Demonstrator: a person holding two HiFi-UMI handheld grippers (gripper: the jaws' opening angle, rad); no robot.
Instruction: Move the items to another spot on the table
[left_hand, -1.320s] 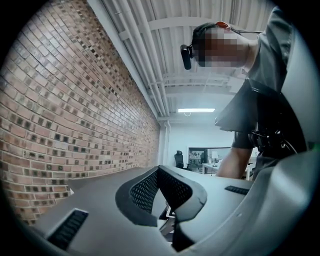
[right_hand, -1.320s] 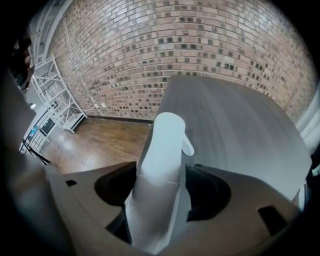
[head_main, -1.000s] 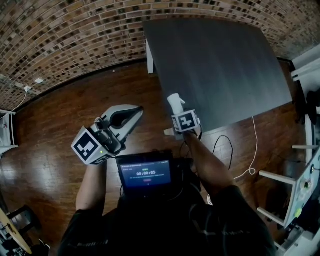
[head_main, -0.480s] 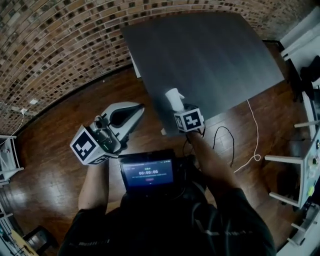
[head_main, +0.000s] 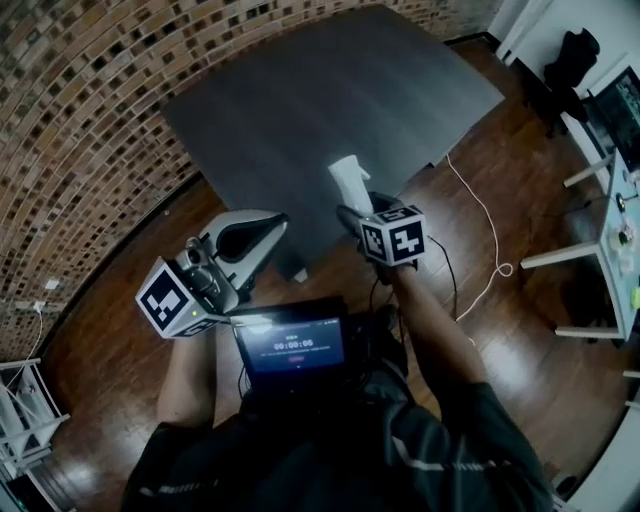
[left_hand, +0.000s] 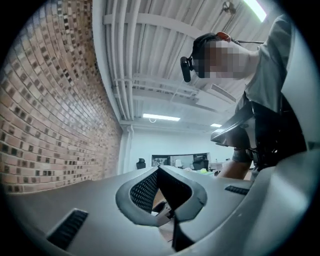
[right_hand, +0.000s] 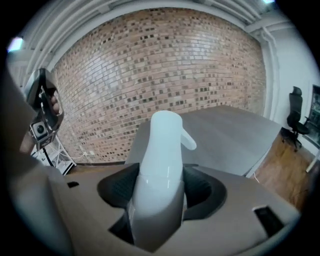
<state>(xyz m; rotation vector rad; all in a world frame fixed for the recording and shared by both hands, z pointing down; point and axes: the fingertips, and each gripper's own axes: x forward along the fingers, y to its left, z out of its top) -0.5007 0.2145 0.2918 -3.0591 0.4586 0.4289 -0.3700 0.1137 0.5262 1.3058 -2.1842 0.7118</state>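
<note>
Looks steeply down from head onto the table (head_main: 300, 100). Tilts toward ceiling (left_hand: 150, 50) from left gripper (head_main: 277, 222). Faces same table from right gripper (head_main: 352, 207).

The tabletop (head_main: 300, 110) spreads wide and open ahead of the right tool (head_main: 358, 208), from its near edge to the far corners. The bottle (head_main: 346, 180) clamped in that tool stands up over the near edge. The brick wall (head_main: 70, 120) runs along the tabletop's left side, with a strip of floor (head_main: 110, 320) between them. The left tool (head_main: 268, 228), jaws together, hangs over the floor just left of the table leg (head_main: 298, 270), which stands between the two tools. To the right a cable (head_main: 485, 235) lies across the floor, and white furniture (head_main: 600, 190) closes off that side beyond it.
</note>
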